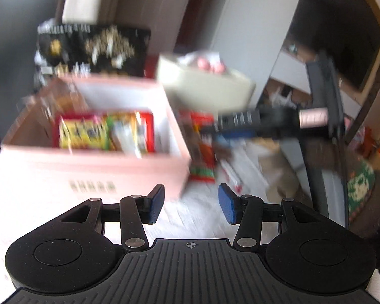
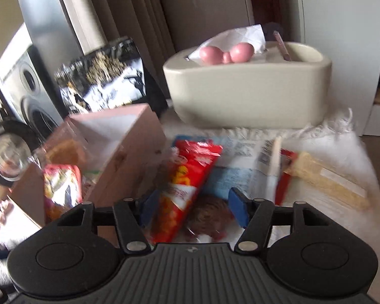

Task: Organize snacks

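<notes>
My left gripper (image 1: 191, 204) stands with jaws apart, blue pads (image 1: 156, 202) bare, nothing between them, only white fluffy cloth (image 1: 202, 217) under the gap. Just ahead and left of it sits the pink box (image 1: 93, 167), open at the top, with a red and yellow snack pack (image 1: 86, 133) lying inside. My right gripper (image 2: 193, 206) is also parted, not pressing on anything; a red snack bag (image 2: 187, 185) lies slanted on the cloth across the gap, near the left pad, with a brown snack (image 2: 209, 215) beside it under the right pad. Whether the pads touch the bag I can't tell, blur. Right of that, a pale wafer-like bar (image 2: 324, 179). Behind the snacks a cream tissue holder (image 2: 248, 91) with a pink bow (image 2: 225, 53) on top. Black printed bag (image 1: 93, 50) stands behind the box.
</notes>
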